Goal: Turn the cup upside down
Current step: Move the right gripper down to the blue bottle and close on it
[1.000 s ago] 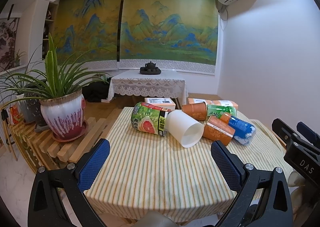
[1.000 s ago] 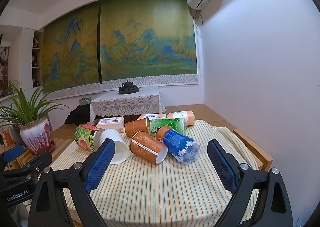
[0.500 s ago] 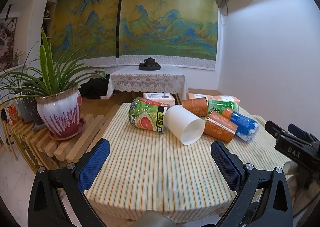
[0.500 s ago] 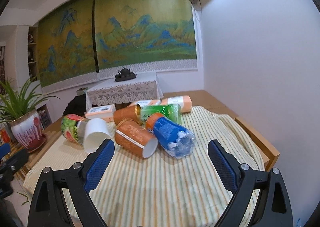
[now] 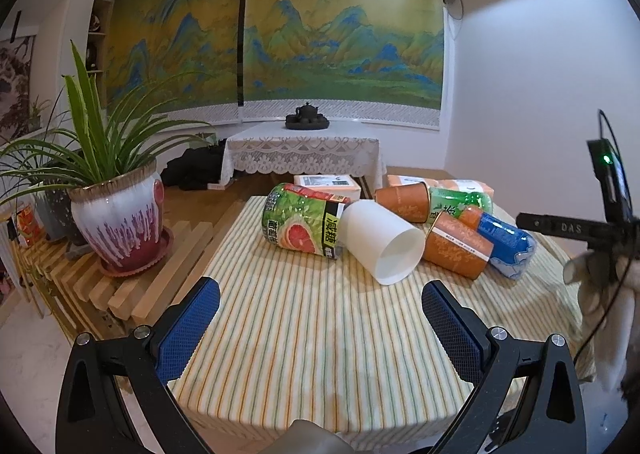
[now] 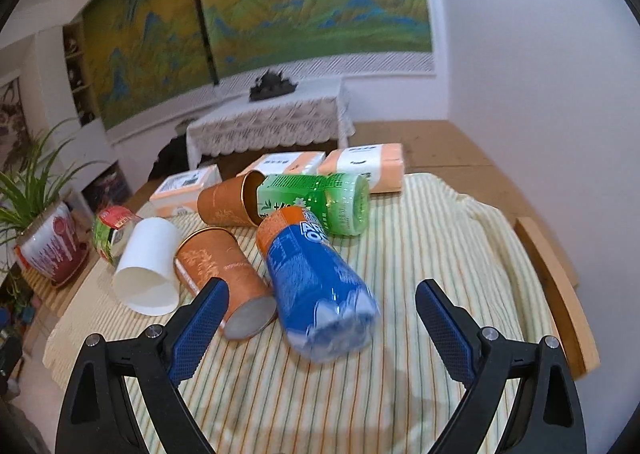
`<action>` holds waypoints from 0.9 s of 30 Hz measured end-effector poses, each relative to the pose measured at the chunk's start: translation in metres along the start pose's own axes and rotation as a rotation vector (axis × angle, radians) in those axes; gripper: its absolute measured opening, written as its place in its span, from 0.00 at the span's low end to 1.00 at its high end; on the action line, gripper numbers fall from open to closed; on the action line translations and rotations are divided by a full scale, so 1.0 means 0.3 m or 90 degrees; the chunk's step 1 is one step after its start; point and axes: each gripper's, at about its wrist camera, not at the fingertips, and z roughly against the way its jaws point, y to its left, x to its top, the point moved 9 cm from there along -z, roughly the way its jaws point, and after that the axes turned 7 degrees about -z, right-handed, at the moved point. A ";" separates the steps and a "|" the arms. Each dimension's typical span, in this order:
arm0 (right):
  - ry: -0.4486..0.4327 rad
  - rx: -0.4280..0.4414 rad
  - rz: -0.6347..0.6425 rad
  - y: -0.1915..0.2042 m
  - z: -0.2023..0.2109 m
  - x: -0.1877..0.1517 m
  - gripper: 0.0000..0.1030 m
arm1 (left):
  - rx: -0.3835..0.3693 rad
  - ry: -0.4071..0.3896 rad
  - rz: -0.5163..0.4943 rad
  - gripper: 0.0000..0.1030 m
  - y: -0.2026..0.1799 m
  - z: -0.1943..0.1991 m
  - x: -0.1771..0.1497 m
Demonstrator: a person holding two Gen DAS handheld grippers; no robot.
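white cup [image 5: 382, 242] on side, both hand-held grippers empty

Two wrist views over the striped tablecloth [image 5: 304, 334], right nearer, sharing the toppled cups and bottles.

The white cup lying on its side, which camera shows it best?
The left wrist view: the white cup lies sharp and whole near centre, its open mouth facing the camera. The right wrist view shows it off to the left, slightly blurred, beside an orange cup.
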 end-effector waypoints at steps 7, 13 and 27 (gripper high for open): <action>0.077 0.026 0.039 0.013 -0.114 0.001 0.89 | 0.005 0.017 -0.003 0.99 -0.003 -0.040 -0.009; 0.128 0.048 0.048 0.008 -0.181 -0.011 0.85 | 0.015 0.016 -0.013 0.99 0.006 -0.067 -0.006; 0.204 0.090 0.024 -0.008 -0.222 -0.037 0.67 | 0.026 0.007 -0.023 0.99 0.015 -0.068 -0.003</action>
